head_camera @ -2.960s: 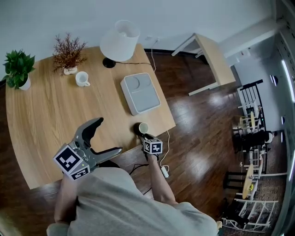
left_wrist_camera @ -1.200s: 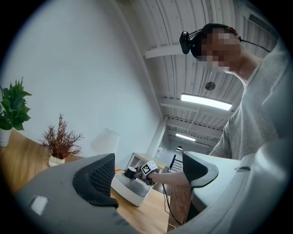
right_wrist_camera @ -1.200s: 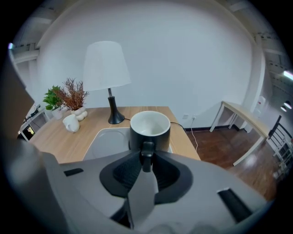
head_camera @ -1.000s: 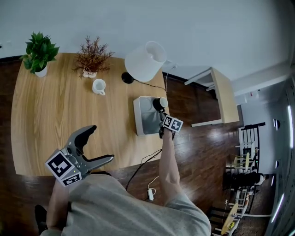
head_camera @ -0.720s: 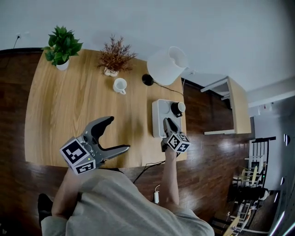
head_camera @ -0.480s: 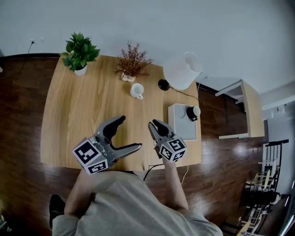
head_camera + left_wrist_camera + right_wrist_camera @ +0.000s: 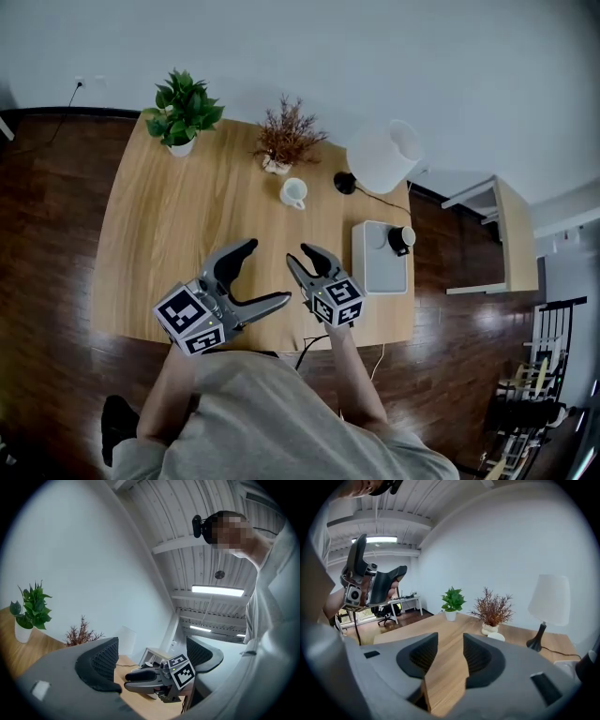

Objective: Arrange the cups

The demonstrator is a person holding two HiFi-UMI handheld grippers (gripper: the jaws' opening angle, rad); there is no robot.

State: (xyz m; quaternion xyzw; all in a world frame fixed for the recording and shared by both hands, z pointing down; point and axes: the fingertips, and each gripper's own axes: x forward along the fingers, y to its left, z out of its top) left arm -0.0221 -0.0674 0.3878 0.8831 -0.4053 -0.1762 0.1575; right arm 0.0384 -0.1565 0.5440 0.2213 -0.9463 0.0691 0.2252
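We hold our right tongs (image 7: pixel 300 255), just opened and empty, beside our released left tongs (image 7: pixel 267 272) over the near edge of the light wooden desk (image 7: pixel 159 216); the black cup (image 7: pixel 401 239) stands on the grey square tray (image 7: pixel 375 274).

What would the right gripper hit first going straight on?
Probably the bare tabletop: the right gripper, tongs just opened and empty, tilts down at the wood. The green plant lies further along; depth unclear.

wooden table (image 7: pixel 159 234), plant (image 7: pixel 184 108), twigs (image 7: pixel 287 139), cup (image 7: pixel 293 192), lamp (image 7: pixel 382 155), tray (image 7: pixel 377 262)
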